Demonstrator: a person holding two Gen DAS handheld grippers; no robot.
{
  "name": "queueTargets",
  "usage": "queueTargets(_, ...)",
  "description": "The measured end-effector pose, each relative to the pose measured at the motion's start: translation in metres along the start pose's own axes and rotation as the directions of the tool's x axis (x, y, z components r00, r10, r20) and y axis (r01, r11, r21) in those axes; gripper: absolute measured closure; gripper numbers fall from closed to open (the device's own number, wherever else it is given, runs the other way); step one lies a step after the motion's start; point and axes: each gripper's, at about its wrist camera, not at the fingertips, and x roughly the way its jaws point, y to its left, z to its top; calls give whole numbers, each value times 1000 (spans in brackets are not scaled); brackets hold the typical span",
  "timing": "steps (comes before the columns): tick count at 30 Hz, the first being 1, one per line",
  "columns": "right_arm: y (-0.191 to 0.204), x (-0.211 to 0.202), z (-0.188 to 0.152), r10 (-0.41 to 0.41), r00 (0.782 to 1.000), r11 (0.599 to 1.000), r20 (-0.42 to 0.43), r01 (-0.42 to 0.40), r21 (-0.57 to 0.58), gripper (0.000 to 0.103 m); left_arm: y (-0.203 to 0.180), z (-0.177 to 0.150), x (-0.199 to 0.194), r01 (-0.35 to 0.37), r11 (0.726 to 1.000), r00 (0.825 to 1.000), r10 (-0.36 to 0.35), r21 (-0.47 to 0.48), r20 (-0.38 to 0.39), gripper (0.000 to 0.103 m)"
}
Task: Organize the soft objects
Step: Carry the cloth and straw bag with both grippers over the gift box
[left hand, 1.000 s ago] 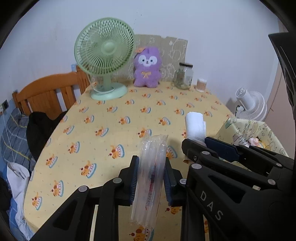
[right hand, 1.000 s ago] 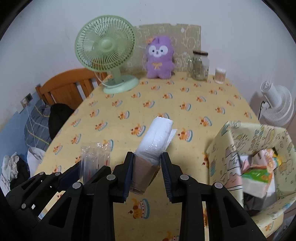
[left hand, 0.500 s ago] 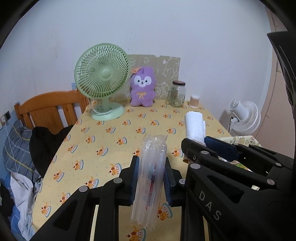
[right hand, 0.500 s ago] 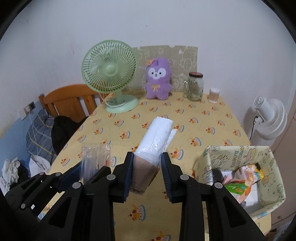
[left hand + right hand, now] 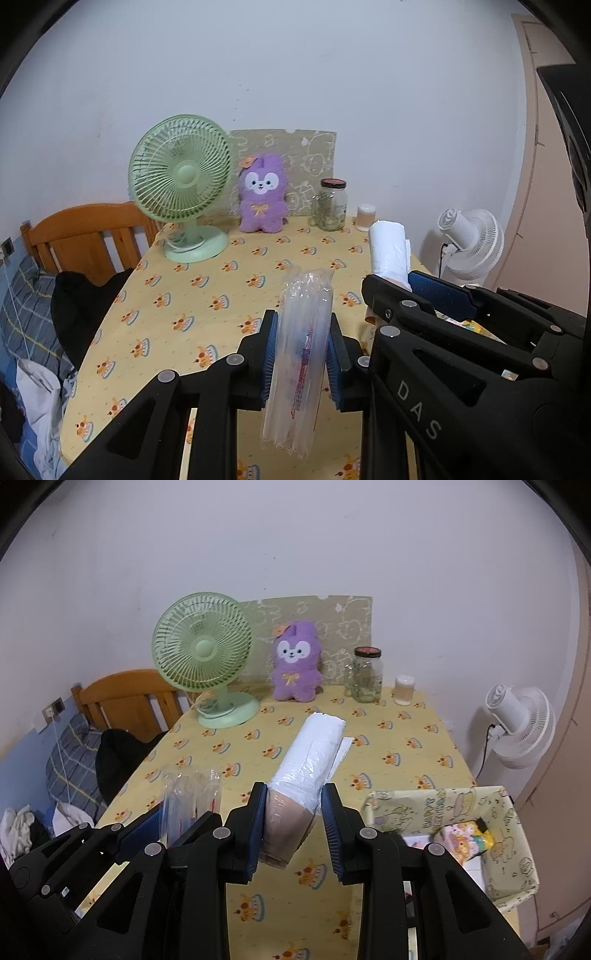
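White letters "DAS" stand on the right claw's (image 5: 391, 280) black arm; other print is illegible.

Clear air-cushion packet (image 5: 301, 354), upright, held above the bench; white plastic-wrapped roll (image 5: 312, 760), tilted forward, likewise held; patterned fabric box (image 5: 436, 808) at right.

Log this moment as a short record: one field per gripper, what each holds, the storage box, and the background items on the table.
left gripper: shut on clear plastic sleeve pack, held upright above the table
right gripper: shut on wrapped stack of paper cups, tilted away from camera
storage box: patterned, open top, at the table's right near corner, already holds packets
back of table: green fan, purple plush, glass jar, small white-lidded container
off table: white fan on the right
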Motion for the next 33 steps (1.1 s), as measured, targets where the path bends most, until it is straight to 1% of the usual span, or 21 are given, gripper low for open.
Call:
queueTargets(11, -36, -11, 3, -45, 999, 998, 28, 44, 34, 70, -33, 9, 5, 45, 998, 999, -46, 36, 15, 80)
queueTargets(25, -84, -21, 2, -106, 994, 991, 33, 103, 86, 70, -79, 17, 16, 106, 991, 994, -107, 86, 6, 80)
queueTargets(33, -110, -24, 1, -142, 990, 984, 22, 139, 114, 70, -103, 19, 24, 140, 985, 990, -141, 105, -4, 79)
